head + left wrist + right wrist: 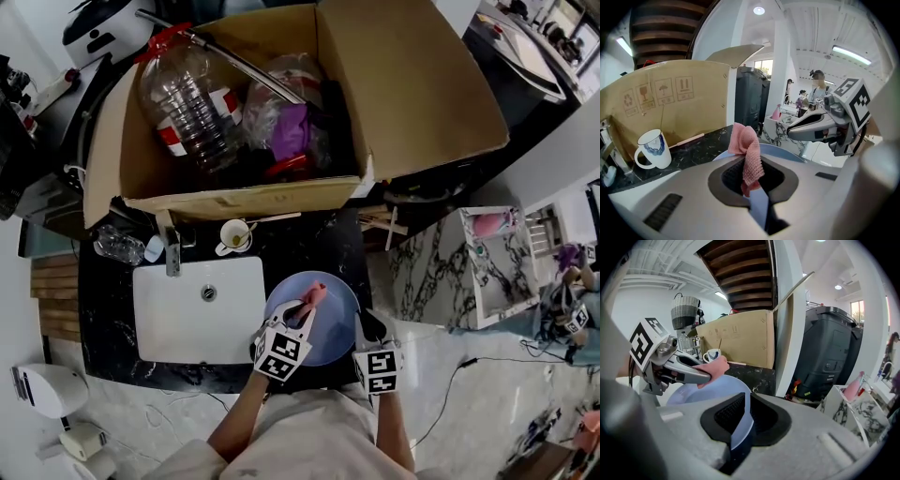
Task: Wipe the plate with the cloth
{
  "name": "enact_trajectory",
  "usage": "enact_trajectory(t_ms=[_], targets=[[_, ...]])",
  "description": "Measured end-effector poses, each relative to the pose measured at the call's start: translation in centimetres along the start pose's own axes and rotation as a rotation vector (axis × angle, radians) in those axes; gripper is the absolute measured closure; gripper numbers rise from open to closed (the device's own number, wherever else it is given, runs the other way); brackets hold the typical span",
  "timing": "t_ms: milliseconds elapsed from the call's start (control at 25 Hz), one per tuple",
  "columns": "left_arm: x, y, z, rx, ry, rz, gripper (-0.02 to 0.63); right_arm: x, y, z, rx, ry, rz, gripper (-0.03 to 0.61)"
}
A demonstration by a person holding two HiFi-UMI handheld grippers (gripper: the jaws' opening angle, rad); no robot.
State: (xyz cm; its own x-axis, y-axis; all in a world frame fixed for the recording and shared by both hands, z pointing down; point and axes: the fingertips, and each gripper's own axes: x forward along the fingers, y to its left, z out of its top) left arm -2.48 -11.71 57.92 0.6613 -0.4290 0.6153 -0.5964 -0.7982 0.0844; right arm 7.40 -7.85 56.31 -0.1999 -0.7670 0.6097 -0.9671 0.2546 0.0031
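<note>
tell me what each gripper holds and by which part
Left gripper: the pink cloth, pinched at one end. Right gripper: the blue plate, clamped by its near rim.

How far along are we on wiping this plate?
Done: left gripper shut on the pink cloth, right gripper shut on the rim of the blue plate. In hand: cloth is over the plate's far part. Left: the wiping itself; how much is already wiped doesn't show.

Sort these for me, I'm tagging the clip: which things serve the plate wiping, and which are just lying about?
In use: plate, gripped at its rim by the right tongs; cloth, gripped by the left tongs.
Lying about: mug, box, bottle in the box, sink.
</note>
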Motion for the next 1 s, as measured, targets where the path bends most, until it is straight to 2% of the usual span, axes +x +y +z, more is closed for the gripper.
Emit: enact_trajectory(t_ms=[520, 760, 1000], targets=[[4.4, -0.4, -0.9, -0.005, 0.09, 0.008, 0.58, 3.9, -1.6, -0.6, -0.034, 0.046, 0.079, 0.543], [6.4, -0.5, -1.2, -0.014, 0.119, 0.019, 0.58, 5.1, -2.1, -1.9, -0.012, 0.094, 0.119, 0.537], [7.8, -0.6, -1.6, -0.023, 0.137, 0.026, 0.58, 5.9, -2.1, -2.4, 0.004, 0.096, 0.155, 0.535]])
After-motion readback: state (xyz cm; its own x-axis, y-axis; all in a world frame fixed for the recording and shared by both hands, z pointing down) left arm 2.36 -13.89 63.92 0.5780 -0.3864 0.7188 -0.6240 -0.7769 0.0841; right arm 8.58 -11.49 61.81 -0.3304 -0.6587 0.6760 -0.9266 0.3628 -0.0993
